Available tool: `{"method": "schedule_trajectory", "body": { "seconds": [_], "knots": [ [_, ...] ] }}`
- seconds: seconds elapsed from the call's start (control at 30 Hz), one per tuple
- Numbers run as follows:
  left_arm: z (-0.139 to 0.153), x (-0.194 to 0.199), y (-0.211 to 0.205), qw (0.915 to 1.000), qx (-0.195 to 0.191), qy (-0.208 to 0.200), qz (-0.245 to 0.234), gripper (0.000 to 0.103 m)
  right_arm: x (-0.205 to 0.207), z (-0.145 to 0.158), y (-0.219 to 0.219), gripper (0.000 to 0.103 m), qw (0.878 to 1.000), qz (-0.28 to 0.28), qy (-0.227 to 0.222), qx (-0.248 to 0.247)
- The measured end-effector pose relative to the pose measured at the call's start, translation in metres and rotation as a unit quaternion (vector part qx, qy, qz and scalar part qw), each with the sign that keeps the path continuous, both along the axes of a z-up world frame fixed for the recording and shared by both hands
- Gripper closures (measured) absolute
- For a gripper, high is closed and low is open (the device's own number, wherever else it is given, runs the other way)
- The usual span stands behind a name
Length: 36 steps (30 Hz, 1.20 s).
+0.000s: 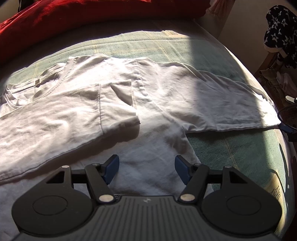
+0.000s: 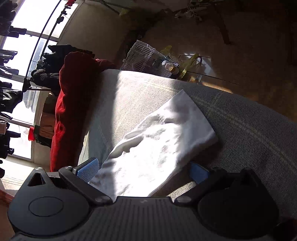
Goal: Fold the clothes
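A white T-shirt point(image 1: 78, 118) lies flat on a green blanket point(image 1: 232, 157) on the bed, lit by sun. Its left sleeve point(image 1: 117, 103) is folded in over the chest. Its right sleeve point(image 1: 222, 103) is spread out to the right, partly in shadow. My left gripper point(image 1: 147, 165) hangs open over the shirt's lower body with nothing between its blue pads point(image 1: 113, 165). In the right wrist view a white flap of the shirt point(image 2: 157, 140) lies on the blanket between the wide blue pads point(image 2: 89, 166) of my right gripper point(image 2: 143, 168), which is rolled to one side and open.
A red pillow point(image 1: 92, 16) point(image 2: 70, 111) lines the head of the bed. A dark star-patterned cloth point(image 1: 280, 27) hangs at the right. Beyond the bed's far edge stand a white wire cage point(image 2: 143, 55) and bags on the floor. Clothes hang by the window point(image 2: 18, 55).
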<state>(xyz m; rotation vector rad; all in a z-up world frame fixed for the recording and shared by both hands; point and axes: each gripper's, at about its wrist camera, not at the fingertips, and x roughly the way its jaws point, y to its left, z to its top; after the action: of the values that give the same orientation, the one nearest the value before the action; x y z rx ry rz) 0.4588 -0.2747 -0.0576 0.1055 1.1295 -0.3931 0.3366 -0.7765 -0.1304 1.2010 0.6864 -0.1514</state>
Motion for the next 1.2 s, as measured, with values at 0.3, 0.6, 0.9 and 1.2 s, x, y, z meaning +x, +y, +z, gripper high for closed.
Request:
{"method": "schedule_trajectory", "body": {
  "seconds": [0.3, 0.6, 0.9, 1.2],
  "knots": [
    [-0.001, 0.001, -0.007, 0.9999, 0.005, -0.003, -0.014, 0.035, 0.006, -0.017, -0.025, 0.0, 0.997, -0.06, -0.029, 0.046],
    [-0.002, 0.003, -0.008, 0.9998, 0.006, -0.002, -0.017, 0.035, 0.005, -0.02, -0.012, 0.0, 0.994, 0.005, -0.056, 0.095],
    [-0.003, 0.003, -0.01, 0.9997, 0.007, -0.003, -0.022, 0.032, 0.015, -0.024, -0.02, 0.0, 0.992, 0.004, -0.045, 0.117],
    [-0.004, 0.002, -0.01, 0.9996, 0.009, -0.007, -0.026, 0.031, 0.013, -0.021, -0.014, 0.0, 0.995, 0.01, -0.045, 0.089]
  ]
}}
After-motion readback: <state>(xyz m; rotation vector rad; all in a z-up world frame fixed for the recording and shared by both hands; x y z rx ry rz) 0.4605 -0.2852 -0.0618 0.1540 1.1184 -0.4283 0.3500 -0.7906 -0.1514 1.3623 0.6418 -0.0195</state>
